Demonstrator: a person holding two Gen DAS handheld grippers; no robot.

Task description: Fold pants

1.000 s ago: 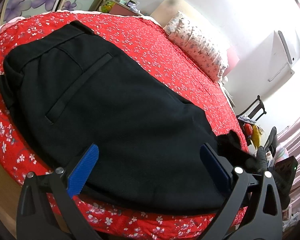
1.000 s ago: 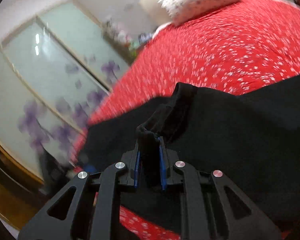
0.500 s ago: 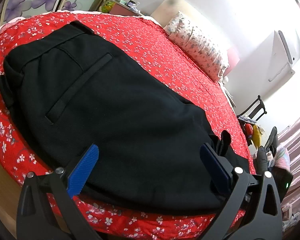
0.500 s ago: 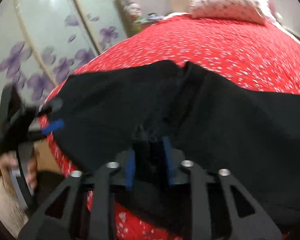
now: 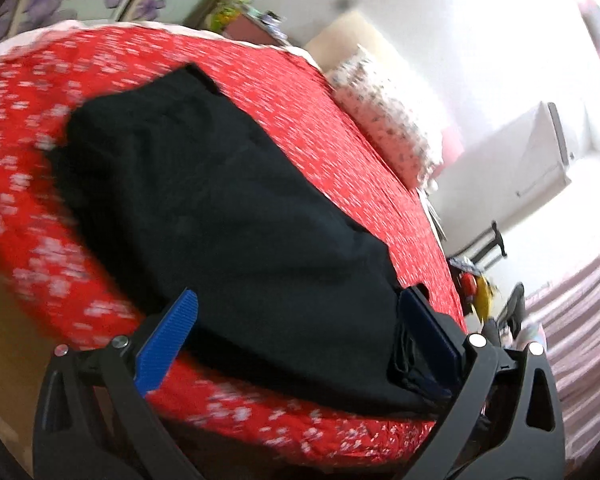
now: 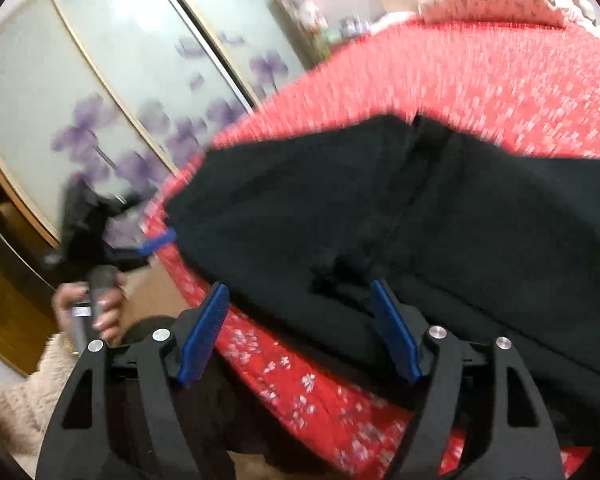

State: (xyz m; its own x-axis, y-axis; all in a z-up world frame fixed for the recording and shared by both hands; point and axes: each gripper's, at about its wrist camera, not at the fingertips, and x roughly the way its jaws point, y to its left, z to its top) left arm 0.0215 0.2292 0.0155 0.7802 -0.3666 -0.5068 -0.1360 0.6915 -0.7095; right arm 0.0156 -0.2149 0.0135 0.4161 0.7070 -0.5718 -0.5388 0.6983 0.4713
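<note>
Pants (image 5: 236, 216) — one, black, on one bedspread (image 5: 332, 128)

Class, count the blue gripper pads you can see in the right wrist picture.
3. Two on the right gripper, whose jaws are opening over the black pants; one on the left gripper at left. Its second pad is hidden.

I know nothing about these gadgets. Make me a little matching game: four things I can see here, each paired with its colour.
Things:
1. pants
2. bedspread
3. pads of the right hand-held gripper
4. flowers on the wardrobe doors

Colours:
a. blue
b. purple
c. black
d. red with white flowers

Pairs: 1-c, 2-d, 3-a, 4-b
</note>
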